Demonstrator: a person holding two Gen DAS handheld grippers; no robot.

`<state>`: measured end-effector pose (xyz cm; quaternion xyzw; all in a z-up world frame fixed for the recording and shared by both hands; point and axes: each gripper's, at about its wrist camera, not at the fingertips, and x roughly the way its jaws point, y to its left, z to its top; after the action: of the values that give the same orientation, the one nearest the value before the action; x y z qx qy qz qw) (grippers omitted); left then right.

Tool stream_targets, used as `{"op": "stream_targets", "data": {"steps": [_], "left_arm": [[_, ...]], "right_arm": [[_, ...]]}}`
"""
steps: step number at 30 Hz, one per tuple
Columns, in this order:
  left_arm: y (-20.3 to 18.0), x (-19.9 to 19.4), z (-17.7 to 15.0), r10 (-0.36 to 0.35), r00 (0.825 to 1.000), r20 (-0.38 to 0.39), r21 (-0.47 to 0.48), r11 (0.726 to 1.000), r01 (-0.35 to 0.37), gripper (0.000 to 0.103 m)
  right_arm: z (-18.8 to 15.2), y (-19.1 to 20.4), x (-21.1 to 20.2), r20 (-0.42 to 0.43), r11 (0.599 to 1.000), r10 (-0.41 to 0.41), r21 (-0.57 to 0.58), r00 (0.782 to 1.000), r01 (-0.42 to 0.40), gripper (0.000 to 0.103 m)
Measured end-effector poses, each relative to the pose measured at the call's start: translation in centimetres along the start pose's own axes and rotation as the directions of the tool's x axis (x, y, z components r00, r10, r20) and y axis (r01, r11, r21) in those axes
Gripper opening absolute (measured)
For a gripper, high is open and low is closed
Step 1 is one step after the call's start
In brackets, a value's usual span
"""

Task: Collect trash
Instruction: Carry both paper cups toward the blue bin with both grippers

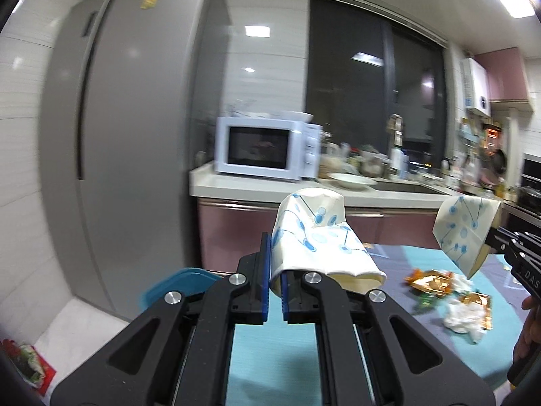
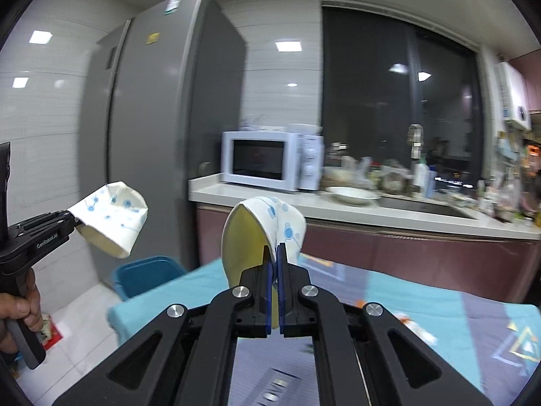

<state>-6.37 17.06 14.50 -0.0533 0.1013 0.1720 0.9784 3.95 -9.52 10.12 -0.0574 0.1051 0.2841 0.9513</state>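
Each gripper holds a crushed white paper cup with blue dots above the teal-clothed table. In the left wrist view my left gripper is shut on the rim of one cup, which tips to the right. At the right edge my right gripper pinches the second cup. In the right wrist view my right gripper is shut on the wall of its cup, whose pale inside faces left. The left gripper with its cup is at the far left, held by a hand.
Gold wrappers and crumpled white tissue lie on the table. A blue bin stands on the floor beside the table, in front of a tall grey fridge. Behind are a counter with a microwave, a bowl and clutter.
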Motion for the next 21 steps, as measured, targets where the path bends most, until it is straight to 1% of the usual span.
{"op": "stream_targets", "data": {"steps": [4,6,8,9,13,14,16,18,20,21], "left_arm": [[4.1,-0.7,0.7,0.083,0.996,0.015,-0.007,0.997,-0.083,0.005],[5.7,-0.4,1.1,0.113,0.993,0.016,-0.014,0.994,-0.113,0.005],[7.4,-0.1,1.3,0.149,0.989,0.013,-0.016,0.989,-0.149,0.005],[8.1,0.1,1.2,0.164,0.986,0.008,-0.018,0.986,-0.164,0.005],[11.4,1.9,0.3,0.226,0.973,-0.043,-0.020,0.974,-0.227,0.005],[11.7,3.0,0.0,0.234,0.971,-0.057,-0.019,0.972,-0.235,0.005],[13.0,4.4,-0.8,0.254,0.963,-0.093,-0.016,0.966,-0.257,0.005],[14.2,6.0,-1.7,0.274,0.953,-0.130,-0.007,0.961,-0.278,0.005],[14.7,7.8,-2.6,0.279,0.947,-0.158,-0.008,0.959,-0.284,0.005],[15.0,8.4,-3.0,0.288,0.943,-0.166,-0.005,0.956,-0.293,0.005]], "right_arm": [[0.8,2.7,2.2,-0.010,0.995,0.094,-0.014,0.995,-0.094,0.001],[1.3,4.1,3.8,-0.026,0.988,0.151,-0.011,0.988,-0.151,0.001],[1.4,5.3,5.1,-0.043,0.982,0.189,-0.012,0.981,-0.190,0.001],[1.6,6.1,6.4,-0.063,0.974,0.224,-0.009,0.972,-0.225,0.001],[1.8,8.5,10.5,-0.128,0.952,0.303,0.001,0.944,-0.305,0.001],[1.8,9.3,12.0,-0.158,0.942,0.334,0.015,0.929,-0.336,0.001],[1.5,10.3,14.3,-0.196,0.930,0.365,0.034,0.910,-0.365,0.001],[1.1,11.4,16.9,-0.247,0.918,0.393,0.051,0.886,-0.393,0.001],[0.8,12.3,18.9,-0.286,0.911,0.406,0.060,0.868,-0.407,0.001],[0.7,12.9,20.4,-0.309,0.906,0.418,0.072,0.854,-0.417,0.001]]}}
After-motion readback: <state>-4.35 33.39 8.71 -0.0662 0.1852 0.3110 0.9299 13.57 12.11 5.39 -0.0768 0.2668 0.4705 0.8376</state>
